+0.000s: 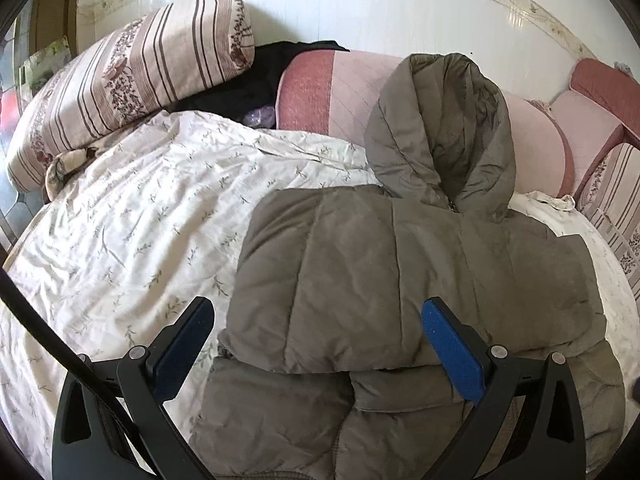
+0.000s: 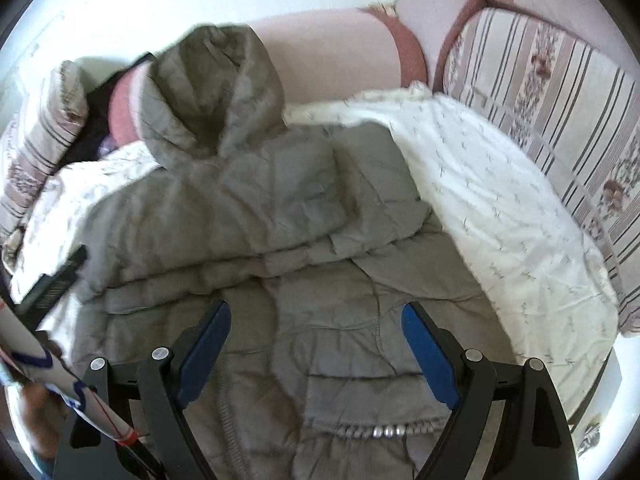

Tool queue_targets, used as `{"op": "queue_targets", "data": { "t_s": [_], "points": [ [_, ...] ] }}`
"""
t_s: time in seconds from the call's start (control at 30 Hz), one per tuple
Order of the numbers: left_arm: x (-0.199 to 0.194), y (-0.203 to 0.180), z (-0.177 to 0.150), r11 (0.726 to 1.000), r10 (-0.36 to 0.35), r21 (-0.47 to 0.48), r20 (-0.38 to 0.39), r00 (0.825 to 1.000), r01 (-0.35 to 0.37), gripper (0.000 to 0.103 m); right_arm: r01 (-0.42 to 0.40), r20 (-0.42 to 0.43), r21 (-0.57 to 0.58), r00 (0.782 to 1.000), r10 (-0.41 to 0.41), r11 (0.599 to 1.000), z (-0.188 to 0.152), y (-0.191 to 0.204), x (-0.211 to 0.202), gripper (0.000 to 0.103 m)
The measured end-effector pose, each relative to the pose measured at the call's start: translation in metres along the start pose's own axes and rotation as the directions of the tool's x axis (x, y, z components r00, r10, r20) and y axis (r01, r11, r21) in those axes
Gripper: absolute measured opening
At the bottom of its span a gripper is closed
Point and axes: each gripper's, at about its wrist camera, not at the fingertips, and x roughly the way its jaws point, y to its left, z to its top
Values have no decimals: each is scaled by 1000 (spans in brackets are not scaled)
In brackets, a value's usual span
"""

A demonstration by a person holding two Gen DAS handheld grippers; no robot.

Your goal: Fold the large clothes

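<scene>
Your left tool [image 1: 316,344] and right tool [image 2: 316,344] both hang wide apart, holding nothing. The gray coat [image 2: 256,216] lies folded on the bed [image 1: 120,220], hood at the far edge.

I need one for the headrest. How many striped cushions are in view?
2: one striped cushion at the bed's left end, another along its right side. More may be hidden.

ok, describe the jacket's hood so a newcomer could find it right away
Start at the bed's white sprigged sheet; the olive-grey puffer jacket lies on it, sleeves folded in. Follow the jacket toward the wall: its hood leans up against the pink bolster. It is the only olive, quilted, peaked shape among pink and striped cushions.
</scene>
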Motion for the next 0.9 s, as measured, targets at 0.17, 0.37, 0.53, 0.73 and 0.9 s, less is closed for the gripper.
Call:
{"op": "queue_targets", "data": {
  "t_s": [0.17, 0.37, 0.53, 0.73, 0.9],
  "points": [
    [-2, 5, 1, 999, -24, -29, 2, 1000, 24, 103, -17, 78, -41, 997, 20, 999, 7, 19, -53, 91],
    [-1, 5, 0, 999, -13, -32, 2, 1000, 13, 103, -37, 118, -75, 992, 46, 997, 17, 32, -80, 91],
    [2, 5, -1, 999, -11, -40, -1, 1000, 11, 103, -17, 137, -112, 990, 33, 994, 27, 41, -84, 91],
    [2, -1, -1, 1000, -8, -19, 3, 1000, 8, 103, 9, 159, -157, 987, 16, 988, 53, 55, -82, 91],
    [6, -6, -2, 1000, -5, -3, -2, 1000, 5, 103, 16, 165, -198, 986, 18, 980, 77, 69, -70, 91]
  ]
}}
